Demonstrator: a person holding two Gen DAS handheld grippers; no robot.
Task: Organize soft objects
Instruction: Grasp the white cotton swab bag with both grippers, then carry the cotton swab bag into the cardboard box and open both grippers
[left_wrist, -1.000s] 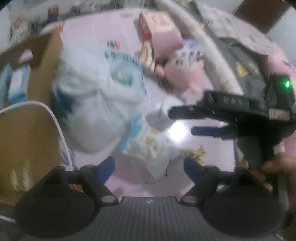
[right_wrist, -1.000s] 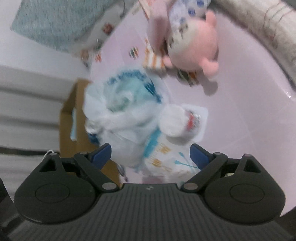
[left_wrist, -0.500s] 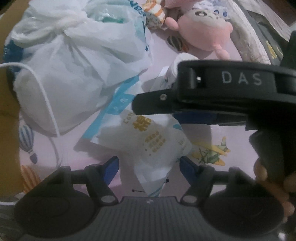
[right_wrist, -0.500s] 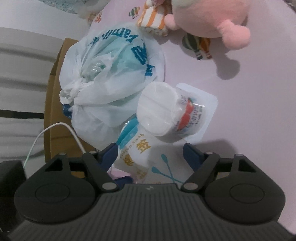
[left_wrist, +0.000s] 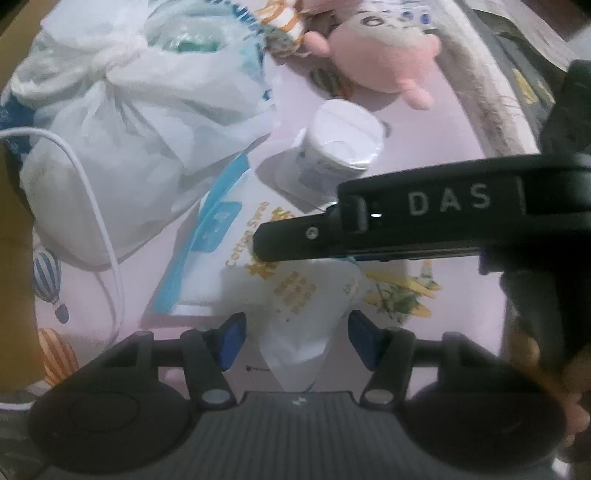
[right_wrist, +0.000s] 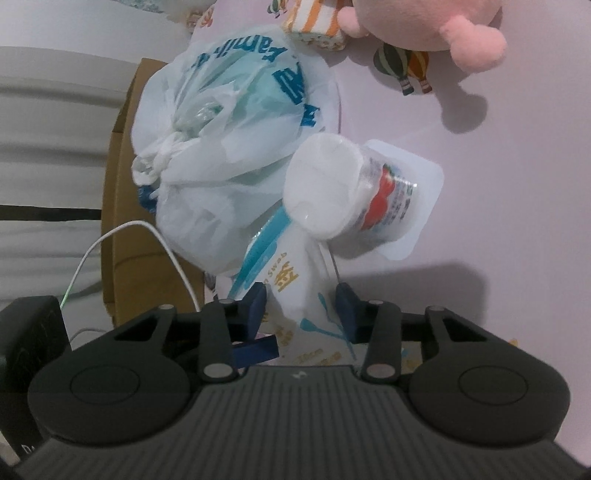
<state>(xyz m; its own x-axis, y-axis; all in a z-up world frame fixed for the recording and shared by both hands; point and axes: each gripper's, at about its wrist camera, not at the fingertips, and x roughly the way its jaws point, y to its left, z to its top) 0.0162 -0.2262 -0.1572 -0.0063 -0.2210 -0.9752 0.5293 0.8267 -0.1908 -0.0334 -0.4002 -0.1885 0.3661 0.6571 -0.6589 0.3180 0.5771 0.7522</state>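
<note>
A white cotton swab bag with a blue strip lies on the pink sheet; it also shows in the right wrist view. My left gripper is open with the bag's lower tip between its blue pads. My right gripper has closed in on the bag's middle and squeezes it; its black body crosses the left wrist view. A pack of white cotton pads rests on the bag's far end. A knotted white plastic bag lies to the left.
A pink plush toy and a striped cloth lie beyond. A cardboard box stands left of the plastic bag. A white cable runs over the bag. Grey bedding lies at right.
Both grippers moved in closer to the cotton swab bag. My right gripper's fingers narrowed from wide open onto the bag. The left gripper stayed open.
</note>
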